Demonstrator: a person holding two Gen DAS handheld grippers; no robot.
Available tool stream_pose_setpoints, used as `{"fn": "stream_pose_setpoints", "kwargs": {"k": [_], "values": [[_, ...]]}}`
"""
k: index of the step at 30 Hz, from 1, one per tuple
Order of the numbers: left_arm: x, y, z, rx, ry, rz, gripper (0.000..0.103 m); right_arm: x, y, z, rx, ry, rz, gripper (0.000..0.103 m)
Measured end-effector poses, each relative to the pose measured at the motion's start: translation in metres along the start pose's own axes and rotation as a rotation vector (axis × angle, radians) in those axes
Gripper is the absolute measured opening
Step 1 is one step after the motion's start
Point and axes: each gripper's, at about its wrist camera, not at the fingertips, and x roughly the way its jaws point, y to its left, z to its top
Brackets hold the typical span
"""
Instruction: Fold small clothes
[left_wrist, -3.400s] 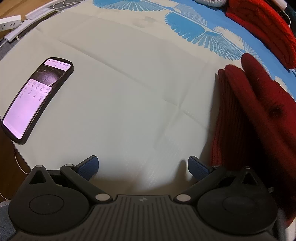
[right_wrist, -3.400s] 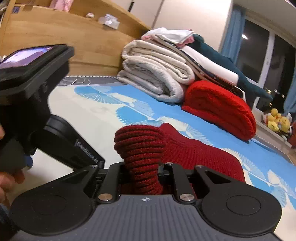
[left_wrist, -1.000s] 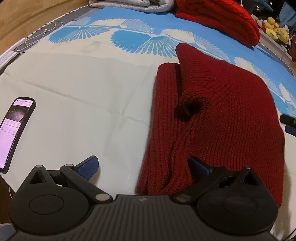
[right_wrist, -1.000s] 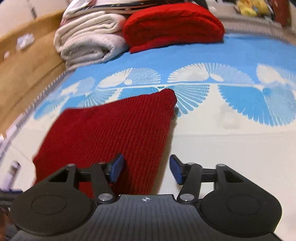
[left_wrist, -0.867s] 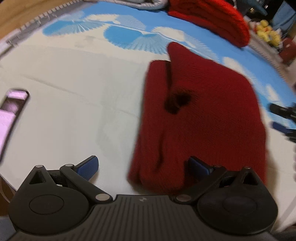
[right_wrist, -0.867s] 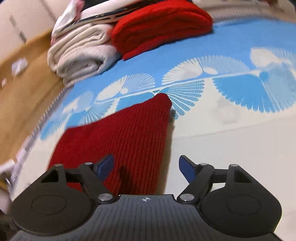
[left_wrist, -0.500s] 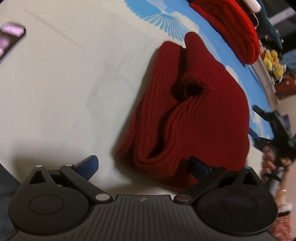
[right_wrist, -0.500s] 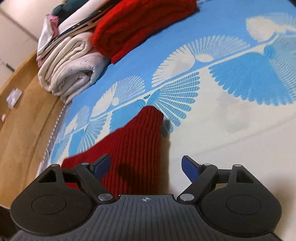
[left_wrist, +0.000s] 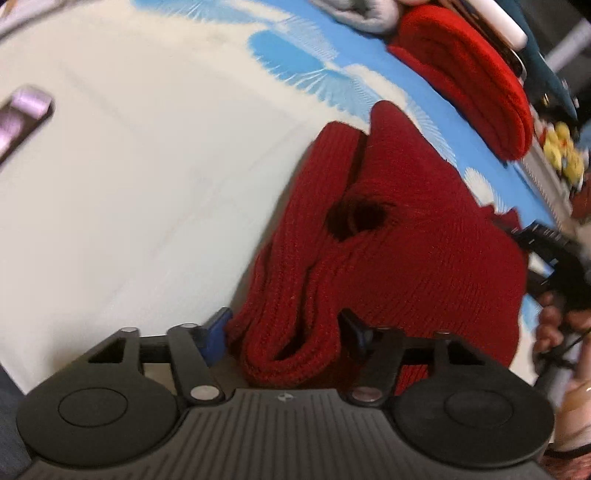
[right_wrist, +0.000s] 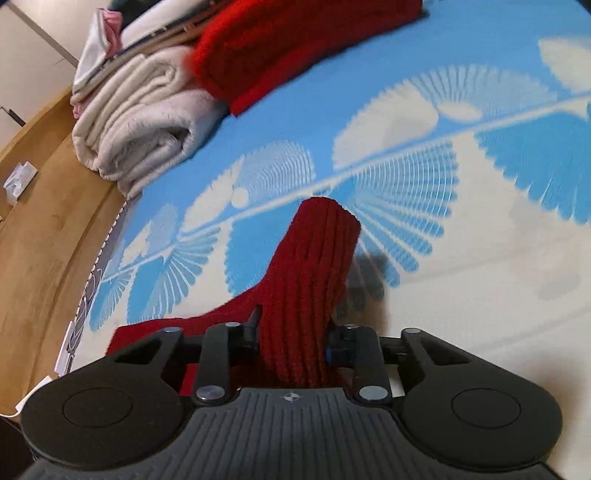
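While closing on bunched edges of dark red knit garment (left_wrist: 406, 251) lying on bed (left_wrist: 147, 184), left hand-held gripper (left_wrist: 284, 332) and right hand-held gripper (right_wrist: 291, 339) risk pinching uneven layers; could slip, skewing fold.

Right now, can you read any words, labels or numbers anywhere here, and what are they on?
No text can be read.
Phone: its lit screen is too blurred to read.
Left tongs: only a small round mark on the body, no letters.
Right tongs: the same mark, no letters.
Red knit, bedspread, folded pile: no labels visible.
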Motion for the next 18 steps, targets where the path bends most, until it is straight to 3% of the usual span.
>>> {"fn": "stream_pose_setpoints", "kwargs": {"k": [2,10,15,18], "values": [[0.0,-0.011,0.01,0.034,-0.007,0.011,0.055,-0.015,-0.002,0.0,-0.007,-0.047,-0.031,0.026],[0.047,-0.093,0.083,0.201,0.085,-0.037,0.05,-0.087,-0.07,-0.004,0.152,-0.155,-0.209,0.025],[0.098,-0.183,0.135,0.378,0.139,-0.04,0.05,-0.121,-0.12,-0.045,0.378,-0.234,-0.246,0.026],[0.116,-0.23,0.146,0.495,0.139,-0.016,0.05,-0.138,-0.121,-0.069,0.482,-0.255,-0.265,0.026]]}}
